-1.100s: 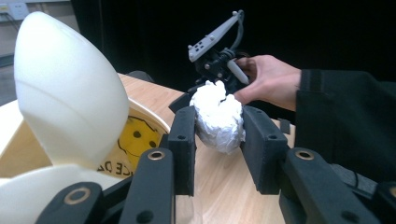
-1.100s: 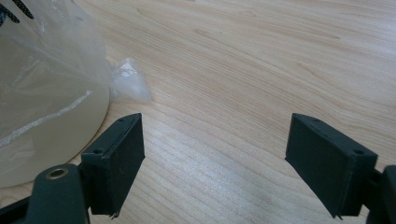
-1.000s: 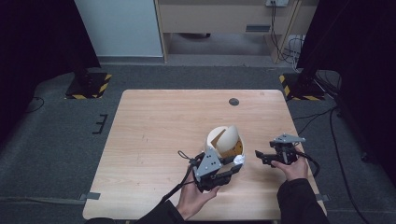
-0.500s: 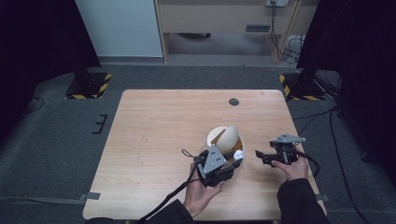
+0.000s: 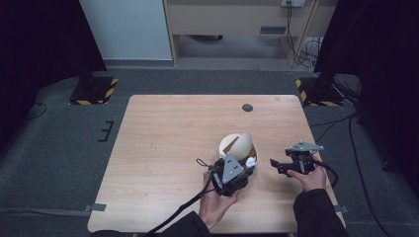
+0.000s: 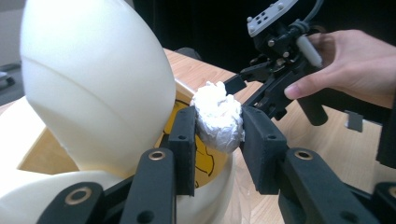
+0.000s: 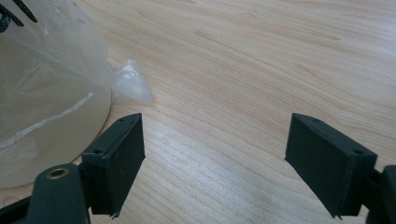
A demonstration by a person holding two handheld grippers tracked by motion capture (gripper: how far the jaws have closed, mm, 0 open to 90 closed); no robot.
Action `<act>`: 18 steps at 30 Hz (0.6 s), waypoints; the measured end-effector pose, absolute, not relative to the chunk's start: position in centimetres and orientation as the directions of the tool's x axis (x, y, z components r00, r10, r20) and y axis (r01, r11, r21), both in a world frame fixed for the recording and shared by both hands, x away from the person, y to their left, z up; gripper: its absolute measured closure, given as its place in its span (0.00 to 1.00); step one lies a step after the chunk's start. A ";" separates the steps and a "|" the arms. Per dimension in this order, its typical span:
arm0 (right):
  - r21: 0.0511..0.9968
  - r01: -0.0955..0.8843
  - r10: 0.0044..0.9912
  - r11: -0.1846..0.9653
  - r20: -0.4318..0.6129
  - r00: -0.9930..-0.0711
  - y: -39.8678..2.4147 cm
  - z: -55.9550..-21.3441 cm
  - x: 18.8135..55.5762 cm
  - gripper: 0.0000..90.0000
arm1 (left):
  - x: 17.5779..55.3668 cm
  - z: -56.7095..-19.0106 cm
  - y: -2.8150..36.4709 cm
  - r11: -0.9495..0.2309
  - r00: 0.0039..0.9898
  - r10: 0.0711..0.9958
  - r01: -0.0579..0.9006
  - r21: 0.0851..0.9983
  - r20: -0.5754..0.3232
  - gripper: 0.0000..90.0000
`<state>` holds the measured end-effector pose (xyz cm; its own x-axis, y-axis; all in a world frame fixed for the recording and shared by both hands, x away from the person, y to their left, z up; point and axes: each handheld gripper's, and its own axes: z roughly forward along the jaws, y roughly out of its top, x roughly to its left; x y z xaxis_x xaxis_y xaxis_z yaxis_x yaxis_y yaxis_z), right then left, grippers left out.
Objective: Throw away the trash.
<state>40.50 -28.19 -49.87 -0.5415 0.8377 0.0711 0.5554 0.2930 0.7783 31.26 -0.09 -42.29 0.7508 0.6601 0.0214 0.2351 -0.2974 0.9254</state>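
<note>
Item held: a crumpled white paper wad [image 6: 218,116] is sitting pinched between the two black pads of the left gripper [image 6: 217,133], centre of the left gripper view.
Left jaws: they are pressing on the wad from both sides, closed down as far as its bulk allows.
Container: a cream swing-lid bin [image 5: 236,146] is standing right of centre in the high view, its domed lid [image 6: 93,84] tipped up and filling the upper left of the left gripper view.
Wad location: it is hovering just over the bin's rim, beside the raised lid and yellow interior.
Change: against the earlier high views, the left gripper is sitting slightly closer to the bin; the wad is now right at the opening.
Meaning: the drop-in is probably imminent, needing only a release.
Right gripper [image 7: 215,158]: its jaws are standing wide apart with nothing between them, low over the wooden table [image 7: 261,60], beside a clear plastic liner [image 7: 51,70] at left.
</note>
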 end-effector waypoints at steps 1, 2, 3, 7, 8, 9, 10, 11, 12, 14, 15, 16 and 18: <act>0.777 0.556 0.837 0.294 0.071 -0.542 -28.2 -49.9 40.5 0.22 | 31.3 -42.3 -0.2 -0.302 0.745 0.667 0.240 0.923 0.025 0.74; 0.778 0.556 0.837 0.293 0.071 -0.542 -28.2 -49.8 40.5 0.22 | 31.3 -42.3 -0.3 -0.306 0.741 0.671 0.241 0.921 0.029 0.74; 0.778 0.557 0.839 0.290 0.073 -0.539 -28.2 -49.8 40.5 0.22 | 31.3 -42.3 -0.4 -0.311 0.734 0.679 0.244 0.919 0.035 0.74; 0.777 0.557 0.838 0.293 0.072 -0.541 -28.2 -49.8 40.5 0.22 | 31.4 -42.4 -0.7 -0.315 0.714 0.698 0.246 0.917 0.048 0.74; 0.777 0.557 0.837 0.293 0.073 -0.542 -28.2 -49.8 40.5 0.22 | 31.3 -42.4 -0.8 -0.317 0.711 0.701 0.245 0.916 0.053 0.74; 0.777 0.557 0.838 0.292 0.073 -0.541 -28.2 -49.8 40.5 0.22 | 31.3 -42.4 -0.9 -0.320 0.709 0.703 0.243 0.916 0.058 0.74; 0.778 0.557 0.838 0.292 0.073 -0.541 -28.2 -49.8 40.5 0.22 | 31.3 -42.4 -0.9 -0.328 0.704 0.707 0.241 0.913 0.068 0.74; 0.778 0.557 0.838 0.290 0.074 -0.540 -28.2 -49.8 40.5 0.22 | 31.3 -42.4 -1.0 -0.326 0.699 0.712 0.243 0.914 0.068 0.74; 0.779 0.557 0.838 0.290 0.074 -0.540 -28.2 -49.8 40.5 0.22 | 31.3 -42.4 -1.1 -0.328 0.695 0.715 0.244 0.913 0.071 0.74; 0.778 0.557 0.838 0.290 0.075 -0.541 -28.2 -49.8 40.5 0.22 | 31.2 -42.4 -1.2 -0.335 0.686 0.723 0.250 0.908 0.078 0.74; 0.779 0.556 0.838 0.290 0.075 -0.541 -28.2 -49.8 40.5 0.22 | 31.1 -42.4 -1.2 -0.341 0.684 0.724 0.250 0.906 0.084 0.74; 0.778 0.557 0.838 0.290 0.075 -0.541 -28.2 -49.8 40.5 0.22 | 31.1 -42.4 -1.2 -0.345 0.683 0.725 0.249 0.905 0.088 0.74; 0.778 0.557 0.838 0.290 0.075 -0.541 -28.2 -49.8 40.5 0.22 | 31.0 -42.4 -1.2 -0.351 0.674 0.732 0.250 0.902 0.099 0.73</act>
<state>40.47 -28.16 -49.80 -0.5411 0.8376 0.0751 0.5568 0.2899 0.7784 30.98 -1.17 -42.36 0.6737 0.7324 0.0987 0.2497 -0.3513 0.9024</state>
